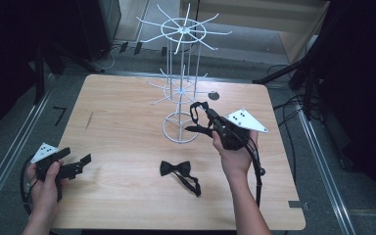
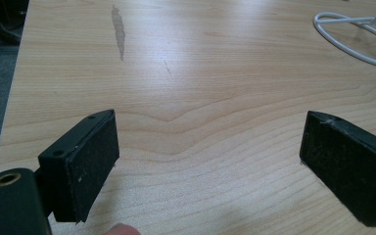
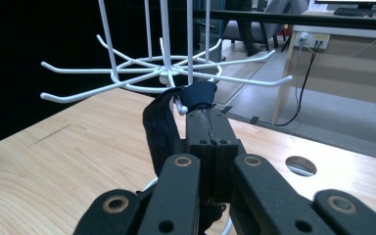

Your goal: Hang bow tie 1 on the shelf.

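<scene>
The right hand-held gripper (image 1: 206, 117), right of centre in the high view, is clamped on the strap of a black fabric bow tie (image 3: 165, 122); its jaws are pressed together in the right gripper view, with the dark band pinched at their tips and a loop of it draped over their left side. The band is held raised and pushed against the ball end of one arm of the white wire carousel display stand (image 1: 181, 93), probably so that the loop can be slipped over that arm; whether the strap already hangs on it cannot be told.

A second black bow tie with a thin strap (image 1: 178, 173) lies flat on the pale wooden worktop (image 1: 127, 147) at lower centre, apart from the stand's ring base, presumably waiting to be hung in its turn.

The left hand-held gripper (image 1: 73, 166) is kept low at the lower left of the high view, near the worktop's edge; its jaws are spread wide with nothing between them, bare wood being seen between the pads (image 2: 90, 164) in the left gripper view; it appears to be parked out of the way.
</scene>
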The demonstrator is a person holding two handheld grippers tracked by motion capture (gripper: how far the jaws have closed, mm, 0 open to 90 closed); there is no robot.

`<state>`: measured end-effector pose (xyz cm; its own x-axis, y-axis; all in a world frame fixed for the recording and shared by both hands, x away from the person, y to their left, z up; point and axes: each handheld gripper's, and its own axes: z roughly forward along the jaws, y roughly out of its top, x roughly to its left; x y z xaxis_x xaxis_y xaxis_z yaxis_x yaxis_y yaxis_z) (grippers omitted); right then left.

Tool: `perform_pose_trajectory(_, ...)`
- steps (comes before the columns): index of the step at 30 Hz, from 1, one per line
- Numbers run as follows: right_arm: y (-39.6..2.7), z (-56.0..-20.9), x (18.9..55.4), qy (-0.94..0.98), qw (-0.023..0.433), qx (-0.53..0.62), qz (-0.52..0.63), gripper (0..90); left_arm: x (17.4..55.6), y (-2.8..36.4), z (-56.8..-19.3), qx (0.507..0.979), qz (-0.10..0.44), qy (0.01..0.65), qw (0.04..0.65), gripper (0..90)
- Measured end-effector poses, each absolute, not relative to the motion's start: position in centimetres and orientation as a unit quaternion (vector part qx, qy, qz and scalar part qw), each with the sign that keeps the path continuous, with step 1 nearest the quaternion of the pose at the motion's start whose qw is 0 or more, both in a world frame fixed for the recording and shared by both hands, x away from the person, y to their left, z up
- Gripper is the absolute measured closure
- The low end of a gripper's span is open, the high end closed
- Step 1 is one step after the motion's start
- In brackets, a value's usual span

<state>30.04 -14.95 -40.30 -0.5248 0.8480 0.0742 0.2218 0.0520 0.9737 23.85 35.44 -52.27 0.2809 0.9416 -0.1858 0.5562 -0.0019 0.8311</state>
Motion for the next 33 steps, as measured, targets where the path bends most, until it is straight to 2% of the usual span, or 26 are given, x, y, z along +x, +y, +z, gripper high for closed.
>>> perform_pose_trajectory(33,-13.6,-42.3,32.1,0.668,0.256,0.421,0.558,90.0,23.9,35.5,-52.3,0.671,0.223,0.557,0.435,8.3)
